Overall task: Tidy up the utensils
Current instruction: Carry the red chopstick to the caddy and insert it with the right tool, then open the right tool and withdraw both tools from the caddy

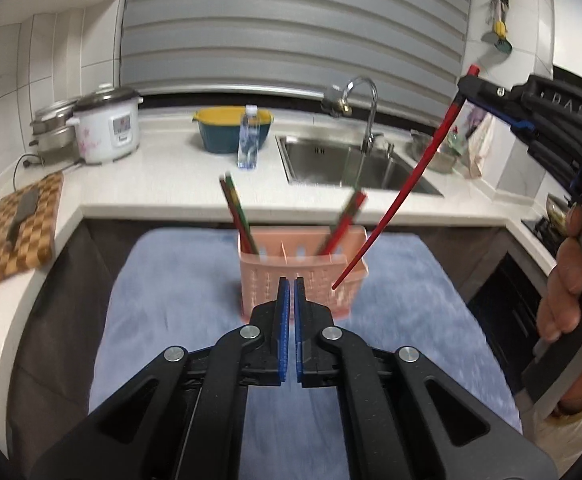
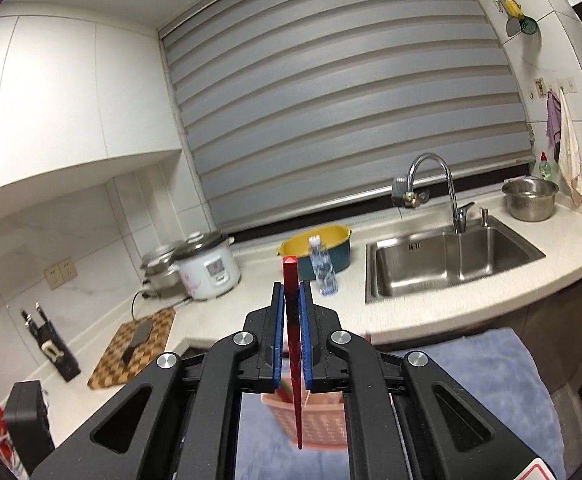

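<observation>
Kitchen walls of glossy white tile close round me, and a wide grey slatted blind [image 2: 343,104] fills the window behind the sink. Below it the pale speckled stone counter [image 1: 179,168] bends in an L, smooth and matt, over dark cabinet fronts. Nearer to me lies a soft blue towel [image 1: 187,280], fuzzy in texture, spread flat over a low surface in front of the counter.

Set into the counter is a rectangular stainless steel sink [image 2: 451,260] with a curved chrome tap [image 2: 435,184]. A checkered wooden cutting board [image 1: 19,228] sits at the left end, a dark flat object resting on it. Beside it stands a white, rounded rice cooker [image 1: 107,124] with a dark lid, then a teal tub with a yellow rim [image 1: 231,128] and a clear plastic water bottle [image 1: 249,140] just in front of it. A steel bowl [image 2: 531,198] sits right of the sink.

On the towel stands the pink plastic basket [image 1: 303,280], woven-patterned with slotted walls; chopsticks [image 1: 237,212] lean upright in its left and right ends.

My left gripper [image 1: 292,284] has its blue ribbed fingers pressed together on nothing, hovering near the basket. My right gripper [image 2: 291,292] has its fingers clamped on one slim red chopstick [image 1: 395,200], square at the thick end and tapering, its tip slanting down in front of the basket's right side, well clear of the towel.
</observation>
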{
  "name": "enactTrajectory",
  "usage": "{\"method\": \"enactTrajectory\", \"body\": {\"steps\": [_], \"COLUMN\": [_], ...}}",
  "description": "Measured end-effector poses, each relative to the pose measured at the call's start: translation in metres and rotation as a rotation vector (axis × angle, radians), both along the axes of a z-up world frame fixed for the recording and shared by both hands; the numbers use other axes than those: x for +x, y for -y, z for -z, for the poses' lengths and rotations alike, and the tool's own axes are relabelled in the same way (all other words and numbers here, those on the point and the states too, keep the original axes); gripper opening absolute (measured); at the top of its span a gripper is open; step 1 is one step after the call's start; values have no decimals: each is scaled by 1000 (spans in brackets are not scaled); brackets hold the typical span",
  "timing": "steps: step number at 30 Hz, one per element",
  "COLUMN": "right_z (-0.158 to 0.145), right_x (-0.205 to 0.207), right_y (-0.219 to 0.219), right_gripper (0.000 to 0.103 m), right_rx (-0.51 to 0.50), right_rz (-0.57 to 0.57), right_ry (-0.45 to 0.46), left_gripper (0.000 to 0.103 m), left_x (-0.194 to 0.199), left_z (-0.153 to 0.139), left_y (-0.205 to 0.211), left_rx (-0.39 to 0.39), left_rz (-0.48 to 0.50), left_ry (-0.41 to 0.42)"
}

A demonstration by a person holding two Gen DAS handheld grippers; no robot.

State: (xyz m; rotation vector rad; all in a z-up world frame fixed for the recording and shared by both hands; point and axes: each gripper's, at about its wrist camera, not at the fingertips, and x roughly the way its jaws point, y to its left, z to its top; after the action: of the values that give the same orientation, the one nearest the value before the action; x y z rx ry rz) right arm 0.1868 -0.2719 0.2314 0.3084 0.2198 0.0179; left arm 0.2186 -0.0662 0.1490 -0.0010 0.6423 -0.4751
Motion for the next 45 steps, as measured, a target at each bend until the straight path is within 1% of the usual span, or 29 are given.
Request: {"method": "enactTrajectory", "body": {"steps": [3, 7, 11, 15, 17, 20, 28, 36, 39, 44, 45], "right_z": [-6, -1, 21, 56, 71, 84, 102, 111, 112, 111, 112], "right_x": [23, 53, 79, 95, 98, 102, 108, 106, 104, 99, 98], "right_y": [2, 5, 7, 13, 16, 17, 17, 19, 19, 19, 19], "right_gripper": [7, 7, 7, 7, 7, 7, 7, 8, 12, 14, 18], "right_rx": [-11, -19, -31, -15, 4, 18, 14, 14, 8, -2, -5], "right_rz": [20, 42, 50, 47, 40, 28, 14, 12, 17, 20, 21], "right_ry": [20, 19, -35, -116, -148, -181, -230, -260, -259, -258, -258], "left_gripper": [2, 2, 2, 2, 2, 2, 2, 2, 2, 2, 2], "left_x": [26, 52, 70, 80, 84, 87, 89, 88, 88, 87, 87], "left_z": [-8, -5, 7, 19, 25, 31, 35, 36, 37, 38, 38], "left_y": [7, 19, 28, 29, 30, 30, 32, 33, 34, 34, 34], "left_rx": [-7, -10, -11, -8, -4, -4, 4, 6, 7, 8, 7], "left_rz": [-4, -4, -4, -8, -10, -14, -19, -18, -18, -18, -18], "left_ry": [13, 12, -7, -28, -38, -49, -53, -56, -59, -60, -61]}}
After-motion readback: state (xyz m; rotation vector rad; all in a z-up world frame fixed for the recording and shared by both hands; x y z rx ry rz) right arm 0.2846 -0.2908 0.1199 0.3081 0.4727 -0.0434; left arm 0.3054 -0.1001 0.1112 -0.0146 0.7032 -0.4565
